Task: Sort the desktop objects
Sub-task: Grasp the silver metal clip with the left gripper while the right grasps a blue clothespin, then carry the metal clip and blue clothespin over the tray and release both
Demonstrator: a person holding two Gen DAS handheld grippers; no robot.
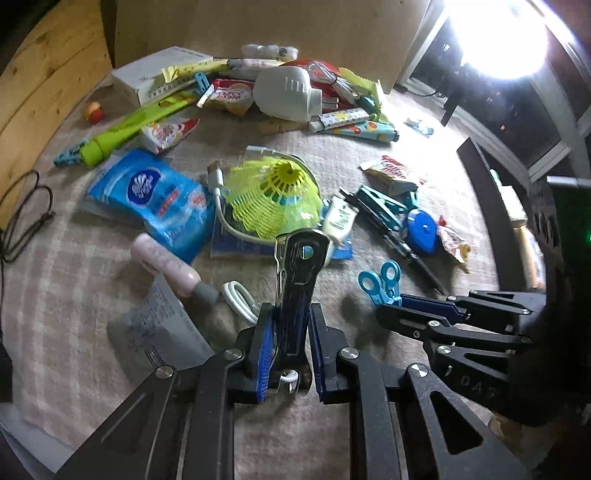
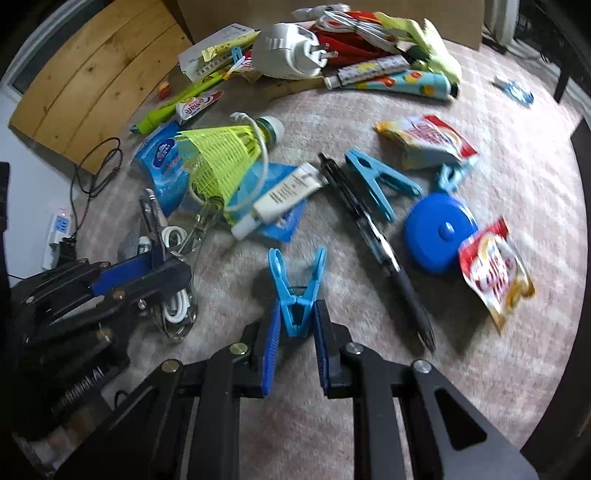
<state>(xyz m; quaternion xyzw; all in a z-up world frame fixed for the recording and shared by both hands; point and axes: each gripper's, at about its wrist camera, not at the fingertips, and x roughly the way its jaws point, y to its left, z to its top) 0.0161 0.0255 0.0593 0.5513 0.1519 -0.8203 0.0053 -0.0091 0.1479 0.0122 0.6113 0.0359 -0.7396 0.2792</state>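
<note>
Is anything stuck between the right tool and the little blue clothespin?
Nothing visible is in the way. The little blue clothespin already sits between the fingers of the right tool, and both blue pads appear to press on its lower end. The black pen lies off to the side, apart from it.

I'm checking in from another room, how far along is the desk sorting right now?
Nothing looks sorted yet. In hand: the left gripper is closed on a black folding tool, and the right gripper is closed on a small blue clothespin. Left: nearly everything, including the yellow shuttlecock, tissue pack, blue tape measure, pen and the pile by the cardboard box.
</note>
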